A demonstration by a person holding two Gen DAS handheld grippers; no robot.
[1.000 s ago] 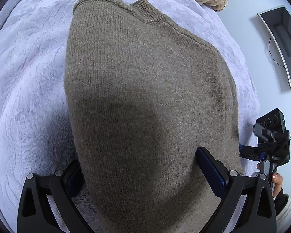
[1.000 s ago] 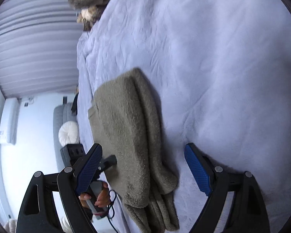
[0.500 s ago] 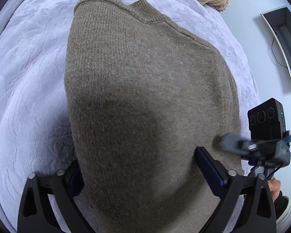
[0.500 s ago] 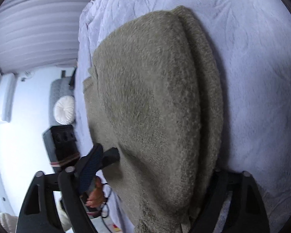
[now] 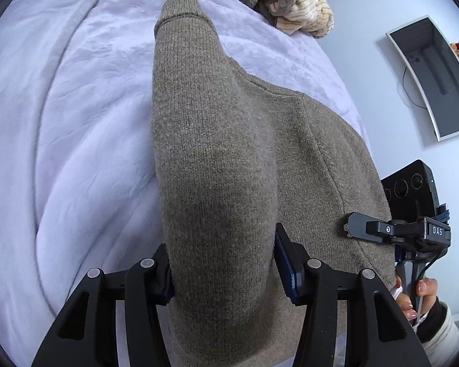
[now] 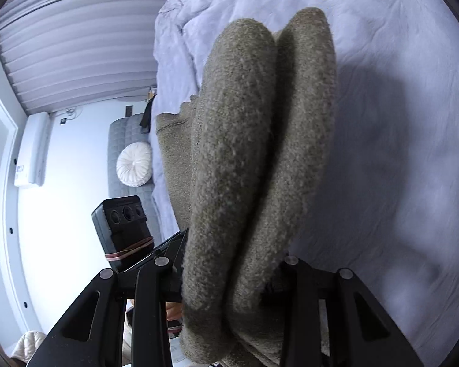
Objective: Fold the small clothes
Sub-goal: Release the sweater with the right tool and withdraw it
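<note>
Both jaws have just closed, left gripper (image 5: 223, 272) and right gripper (image 6: 226, 278) now pinching the olive-brown knitted sweater (image 5: 217, 159) into lifted ridges, ready for folding.

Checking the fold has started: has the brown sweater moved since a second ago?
Yes. The brown sweater, pinched by both tools, has bunched and lifted off the lavender blanket.

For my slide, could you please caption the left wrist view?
Left claw pinching a bunched fold of olive knit sweater above a lavender blanket.

Both wrist views close, angled down — sharing sweater (image 5: 217, 159) and bed (image 6: 397, 61).
</note>
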